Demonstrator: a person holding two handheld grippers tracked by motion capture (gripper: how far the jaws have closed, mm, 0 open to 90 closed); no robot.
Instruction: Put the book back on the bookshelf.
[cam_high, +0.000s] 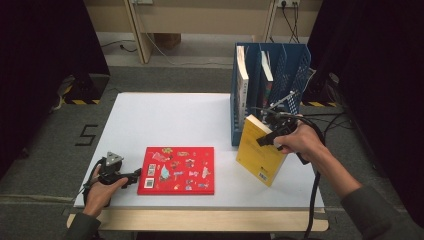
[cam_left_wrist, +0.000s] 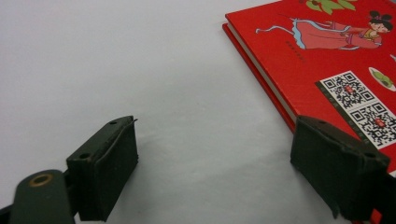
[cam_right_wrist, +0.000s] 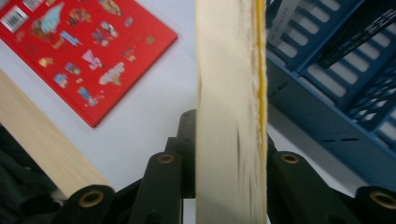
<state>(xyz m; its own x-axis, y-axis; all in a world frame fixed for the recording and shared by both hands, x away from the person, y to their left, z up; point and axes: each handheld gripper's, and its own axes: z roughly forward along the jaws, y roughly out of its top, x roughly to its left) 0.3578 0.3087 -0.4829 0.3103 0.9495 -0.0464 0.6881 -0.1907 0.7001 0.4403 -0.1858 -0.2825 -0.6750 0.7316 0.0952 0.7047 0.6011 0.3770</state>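
1. Two books concern us: our right gripper (cam_high: 270, 134) clamps the yellow book (cam_high: 260, 150), tilted, just beside the blue file rack (cam_high: 280, 65).
2. Our left gripper (cam_high: 131, 177) rests on the worktop (cam_high: 175, 120), jaws wide and holding nothing.
3. Beside its right jaw lies the red book (cam_high: 177, 170), flat.

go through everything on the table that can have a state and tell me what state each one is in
yellow book: lifted, tilted, clamped in the right gripper.
red book: flat on the table, closed, ungripped.
blue file rack: upright, two books standing in it.
left gripper: open, jaws beside the red book's edge.
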